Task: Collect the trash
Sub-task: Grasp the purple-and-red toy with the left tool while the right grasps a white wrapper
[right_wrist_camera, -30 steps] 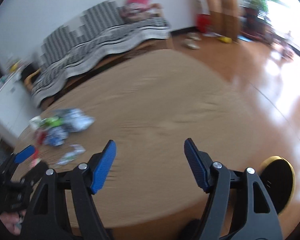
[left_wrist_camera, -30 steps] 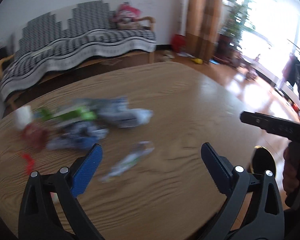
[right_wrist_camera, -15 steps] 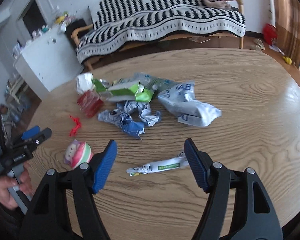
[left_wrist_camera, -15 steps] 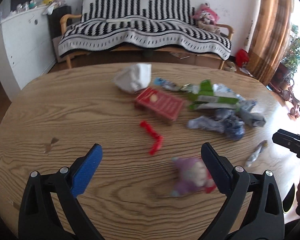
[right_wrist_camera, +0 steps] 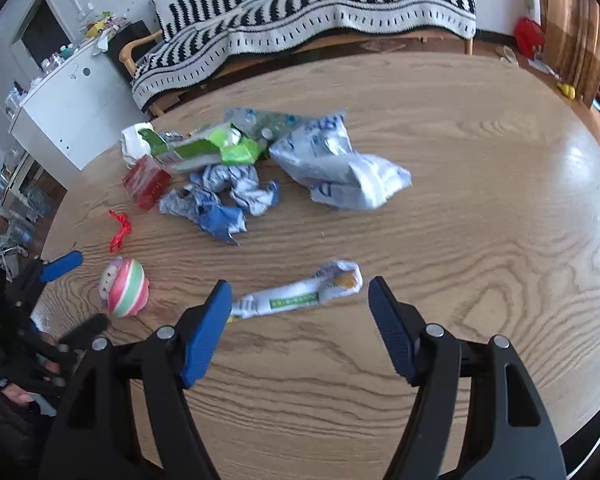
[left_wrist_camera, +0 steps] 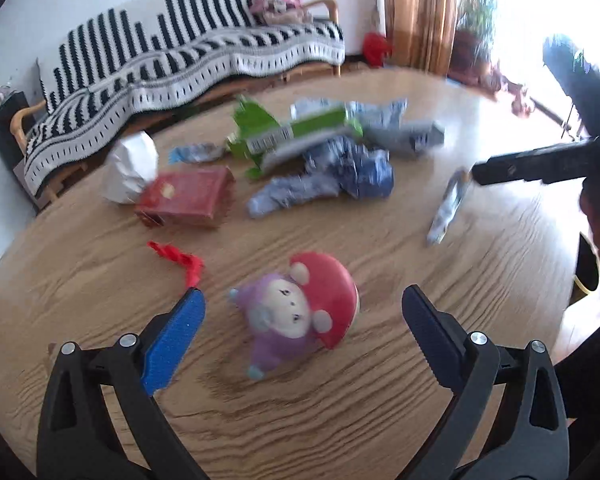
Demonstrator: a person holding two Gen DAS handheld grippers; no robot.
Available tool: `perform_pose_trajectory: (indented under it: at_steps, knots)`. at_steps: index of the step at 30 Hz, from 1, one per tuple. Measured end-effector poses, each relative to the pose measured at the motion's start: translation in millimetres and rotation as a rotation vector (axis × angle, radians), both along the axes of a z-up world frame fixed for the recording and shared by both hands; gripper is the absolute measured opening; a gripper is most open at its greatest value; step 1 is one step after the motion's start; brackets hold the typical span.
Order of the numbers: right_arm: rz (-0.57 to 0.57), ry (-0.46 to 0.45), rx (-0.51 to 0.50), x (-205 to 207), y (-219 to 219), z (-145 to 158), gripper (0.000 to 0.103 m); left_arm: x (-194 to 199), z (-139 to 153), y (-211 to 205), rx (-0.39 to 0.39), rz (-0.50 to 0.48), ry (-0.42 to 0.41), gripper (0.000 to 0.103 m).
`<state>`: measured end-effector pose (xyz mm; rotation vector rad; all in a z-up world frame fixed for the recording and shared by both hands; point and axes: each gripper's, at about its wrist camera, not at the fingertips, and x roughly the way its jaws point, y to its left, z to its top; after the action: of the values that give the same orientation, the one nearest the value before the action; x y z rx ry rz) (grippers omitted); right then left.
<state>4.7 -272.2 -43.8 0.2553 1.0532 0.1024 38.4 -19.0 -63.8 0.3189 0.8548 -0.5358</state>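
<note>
Wood-grain tabletop fills the left wrist view, and the left gripper hovers over it with its blue pads spread wide and nothing between them but air. Just ahead of its fingers lies a small round toy figure, purple-bodied with a red cap. Beyond it, toward the far edge, sits the litter: a red twist of plastic, a red carton, a white crumpled wad, a torn green box and blue-and-white crumpled wrappers.

From the right wrist view, the right gripper is likewise wide open and empty, poised around a long twisted white wrapper lying near the tabletop's near edge. A crumpled white-and-blue bag rests further in, beside the main heap.

Collection looks barely begun; nothing is held. The likely next move is to lower the right gripper so its pads straddle the twisted wrapper, then close firmly, since thin film slips easily.
</note>
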Motion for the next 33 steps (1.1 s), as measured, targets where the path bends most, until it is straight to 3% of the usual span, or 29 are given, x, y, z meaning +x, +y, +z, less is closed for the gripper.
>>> perform_pose_trajectory:
  at_steps: [5,10,11,12,13,16,19,22,25,33]
  knots:
    - [-0.021,0.027,0.012,4.8,-2.8,-6.8,0.069,14.5,-15.1,-10.1,0.012,0.065,0.051,0.096]
    - [-0.090,0.086,0.112,15.2,-12.0,-22.4,0.069,17.6,-23.6,-17.7,0.045,0.113,0.071,0.095]
    - [-0.098,0.092,0.120,16.5,-12.6,-23.6,0.068,17.5,-24.3,-18.0,0.041,0.116,0.076,0.092]
    - [-0.114,0.099,0.134,18.0,-14.4,-26.1,0.067,17.2,-24.3,-18.4,0.037,0.125,0.081,0.081]
    - [-0.121,0.102,0.141,18.7,-15.1,-27.2,0.063,17.0,-23.8,-18.8,0.042,0.136,0.077,0.067]
    - [-0.149,0.093,0.127,20.2,-17.1,-27.8,0.051,20.0,-21.6,-17.3,0.031,0.161,0.096,0.063]
    - [-0.158,0.099,0.121,22.9,-16.8,-29.2,0.030,22.1,-17.6,-16.3,0.011,0.179,0.112,0.060]
    - [-0.172,0.097,0.127,22.6,-18.6,-28.4,0.014,17.6,-12.7,-21.6,0.017,0.175,0.095,0.060]
    - [-0.182,0.064,0.148,19.5,-22.5,-20.0,0.008,12.7,-3.9,-27.6,0.005,0.163,0.076,0.060]
    - [-0.206,-0.039,0.126,-9.1,-53.6,15.4,0.006,1.8,16.1,-52.3,-0.039,0.127,0.049,0.059]
